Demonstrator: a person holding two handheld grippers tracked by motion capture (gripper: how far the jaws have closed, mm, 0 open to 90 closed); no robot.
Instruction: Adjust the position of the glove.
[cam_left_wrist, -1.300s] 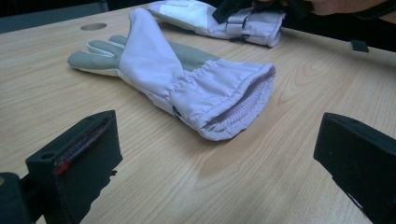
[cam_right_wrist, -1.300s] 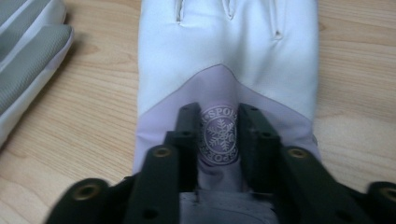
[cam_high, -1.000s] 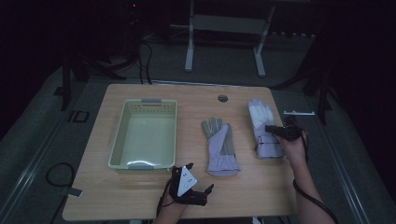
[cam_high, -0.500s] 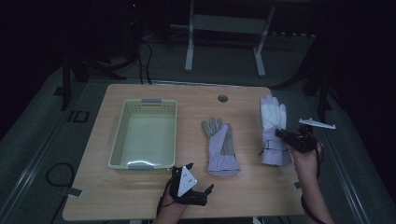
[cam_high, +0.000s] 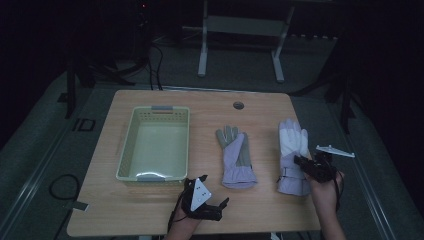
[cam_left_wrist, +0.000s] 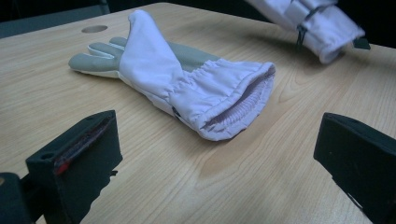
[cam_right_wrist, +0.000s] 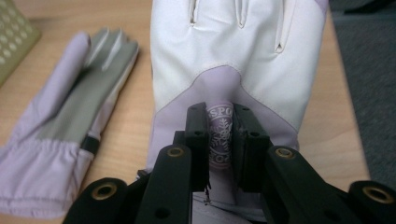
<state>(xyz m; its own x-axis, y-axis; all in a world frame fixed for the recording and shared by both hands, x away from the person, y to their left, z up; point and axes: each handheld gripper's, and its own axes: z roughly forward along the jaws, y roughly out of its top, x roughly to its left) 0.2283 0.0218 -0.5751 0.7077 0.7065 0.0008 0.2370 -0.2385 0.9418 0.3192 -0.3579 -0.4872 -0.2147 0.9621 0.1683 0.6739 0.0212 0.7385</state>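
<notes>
Two gloves lie on the wooden table (cam_high: 260, 107). A lilac glove with a grey palm (cam_high: 236, 157) rests flat at the centre, cuff toward me; in the left gripper view this glove (cam_left_wrist: 187, 79) is just ahead of the jaws. My left gripper (cam_high: 215, 207) sits near the front edge, open, with nothing between its jaws (cam_left_wrist: 219, 163). To the right, my right gripper (cam_high: 305, 165) is shut on a white and lilac glove (cam_high: 292, 145). In the right gripper view the gripper (cam_right_wrist: 219, 116) pinches a fold at the glove's (cam_right_wrist: 243, 56) wrist, on a printed label.
A pale green plastic basket (cam_high: 127, 150) stands on the left half of the table. A small round hole (cam_high: 238, 105) lies in the tabletop at the back. The table's right edge is close to the right hand. A metal stand (cam_high: 240, 25) is on the floor behind.
The right gripper has drawn the white glove to the right and toward the front edge of the table. The left gripper and the grey-palmed glove have stayed put.
</notes>
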